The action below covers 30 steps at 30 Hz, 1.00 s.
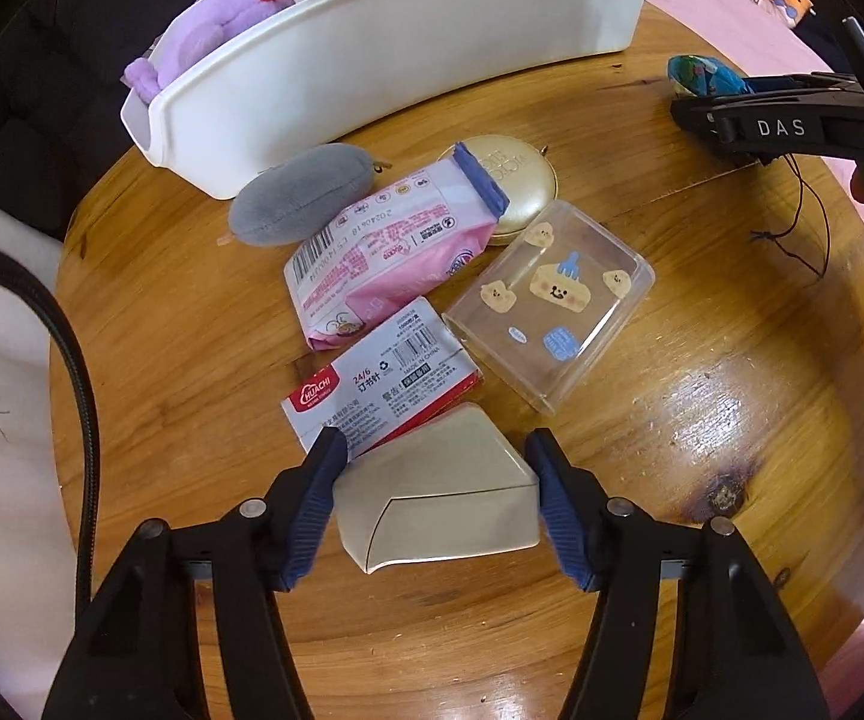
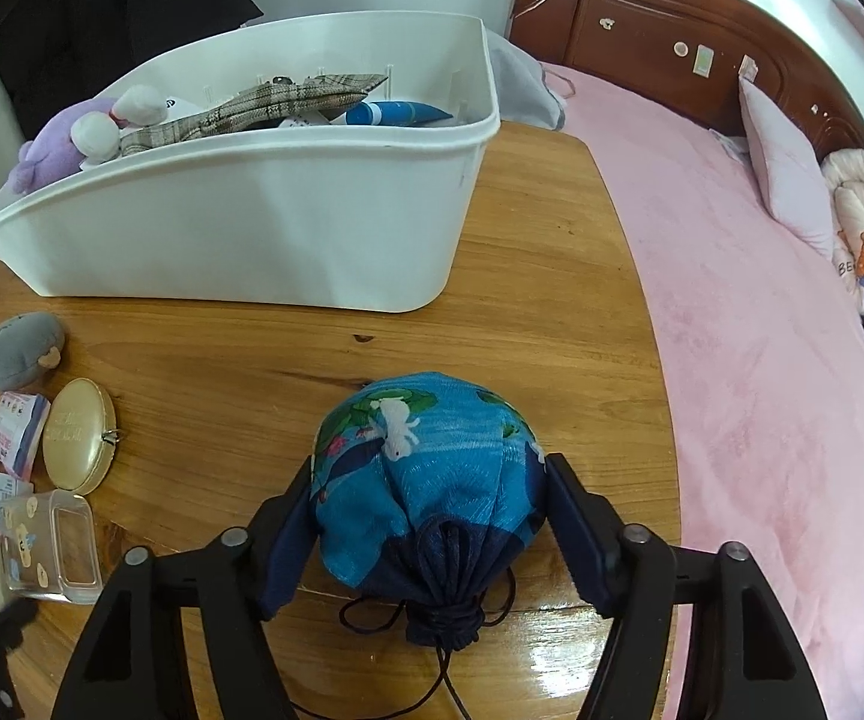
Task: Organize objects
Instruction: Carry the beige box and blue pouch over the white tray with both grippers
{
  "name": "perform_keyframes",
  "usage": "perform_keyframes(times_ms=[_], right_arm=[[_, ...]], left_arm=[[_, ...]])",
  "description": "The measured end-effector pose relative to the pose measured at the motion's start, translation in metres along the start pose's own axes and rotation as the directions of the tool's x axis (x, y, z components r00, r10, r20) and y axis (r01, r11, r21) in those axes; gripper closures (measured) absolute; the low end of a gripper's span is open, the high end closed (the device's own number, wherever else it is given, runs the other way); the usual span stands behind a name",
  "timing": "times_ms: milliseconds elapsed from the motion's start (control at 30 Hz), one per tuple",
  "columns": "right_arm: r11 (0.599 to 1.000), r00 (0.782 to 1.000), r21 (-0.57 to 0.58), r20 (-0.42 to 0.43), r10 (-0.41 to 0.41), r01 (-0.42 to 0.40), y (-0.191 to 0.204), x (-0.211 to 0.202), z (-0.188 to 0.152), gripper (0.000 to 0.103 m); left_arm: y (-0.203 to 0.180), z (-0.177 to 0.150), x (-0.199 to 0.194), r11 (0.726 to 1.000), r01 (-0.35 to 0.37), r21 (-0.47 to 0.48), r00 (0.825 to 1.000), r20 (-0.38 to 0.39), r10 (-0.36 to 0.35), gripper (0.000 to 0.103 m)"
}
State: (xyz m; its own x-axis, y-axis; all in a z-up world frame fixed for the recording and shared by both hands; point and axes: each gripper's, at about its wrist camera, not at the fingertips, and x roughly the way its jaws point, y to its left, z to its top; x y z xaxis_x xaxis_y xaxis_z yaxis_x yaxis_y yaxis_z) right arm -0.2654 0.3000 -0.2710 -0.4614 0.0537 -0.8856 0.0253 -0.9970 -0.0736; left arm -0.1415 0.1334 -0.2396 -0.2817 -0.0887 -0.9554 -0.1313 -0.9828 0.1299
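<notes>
My left gripper is closed on a cream box that rests on the round wooden table. Beyond it lie a red and white staples box, a pink wipes pack, a clear plastic box with stickers, a gold round case and a grey plush pouch. My right gripper is closed on a blue drawstring bag sitting on the table; it also shows in the left wrist view. A white bin stands at the back.
The bin holds a purple plush toy, a plaid pouch and a blue tube. A pink bed with a wooden headboard lies to the right of the table. A black cable hangs at the left.
</notes>
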Motion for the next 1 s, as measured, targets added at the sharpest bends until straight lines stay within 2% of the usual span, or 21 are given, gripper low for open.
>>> perform_keyframes(times_ms=[200,500,667,833,933,1000], right_arm=[[1.0,1.0,-0.008,0.002,0.014,-0.014,0.004,-0.007,-0.004,0.041],[0.999,0.999,0.007,0.032,0.04,-0.04,0.01,-0.034,-0.015,0.042],[0.997,0.995,0.009,0.075,0.071,-0.072,0.017,-0.065,-0.019,0.042],[0.996,0.988,0.013,0.126,0.088,-0.091,0.02,-0.097,-0.02,0.042],[0.993,0.981,0.032,0.164,0.104,-0.11,0.019,-0.121,-0.016,0.042],[0.992,0.976,0.039,0.189,0.11,-0.119,0.016,-0.135,-0.013,0.042]], left_arm=[[0.006,-0.009,-0.004,0.998,0.036,-0.043,0.999,-0.013,-0.036,0.038],[0.02,-0.015,-0.024,0.984,0.117,-0.137,0.993,-0.01,-0.119,0.038],[0.022,-0.011,-0.045,0.976,0.161,-0.149,0.987,0.009,-0.161,0.038],[0.031,0.018,-0.074,0.968,0.201,-0.151,0.979,0.058,-0.194,0.038],[0.033,0.07,-0.089,0.963,0.225,-0.15,0.972,0.099,-0.212,0.038],[0.032,0.087,-0.105,0.957,0.247,-0.152,0.965,0.13,-0.229,0.038]])
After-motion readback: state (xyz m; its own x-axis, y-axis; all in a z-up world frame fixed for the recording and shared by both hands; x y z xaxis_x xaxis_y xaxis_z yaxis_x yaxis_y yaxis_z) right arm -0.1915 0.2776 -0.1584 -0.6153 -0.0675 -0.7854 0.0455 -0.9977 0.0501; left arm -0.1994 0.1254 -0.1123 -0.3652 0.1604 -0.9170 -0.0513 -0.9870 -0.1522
